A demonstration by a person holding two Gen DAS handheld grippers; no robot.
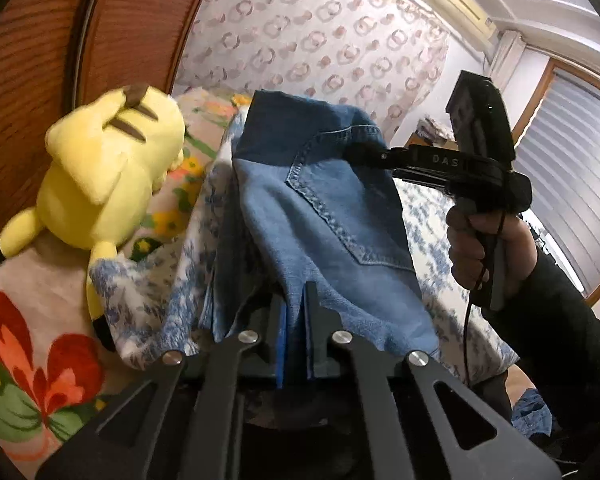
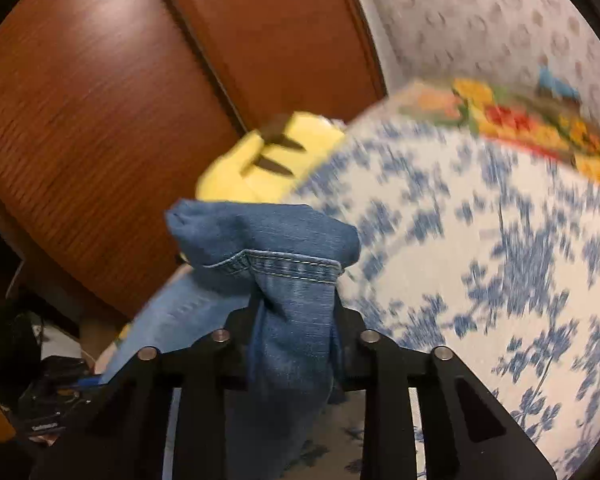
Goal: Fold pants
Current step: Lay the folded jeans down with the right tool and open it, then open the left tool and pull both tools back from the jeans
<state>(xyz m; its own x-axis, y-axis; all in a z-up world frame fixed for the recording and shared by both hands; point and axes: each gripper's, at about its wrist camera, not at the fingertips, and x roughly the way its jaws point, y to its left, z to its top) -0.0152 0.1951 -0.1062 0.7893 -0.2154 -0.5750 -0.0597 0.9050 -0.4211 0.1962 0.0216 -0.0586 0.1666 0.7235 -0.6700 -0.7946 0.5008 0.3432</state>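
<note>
Left gripper (image 1: 296, 312): clamped on jeans (image 1: 320, 200).
Right gripper (image 2: 296, 320): clamped on waistband.
Technique: keep both edges level, taut; lower evenly onto bedspread (image 2: 480, 240).

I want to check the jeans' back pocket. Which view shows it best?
The left wrist view: the blue denim jeans' stitched back pocket shows nearly whole, the right gripper pinching its top. The right wrist view shows only a bunched hem.
</note>
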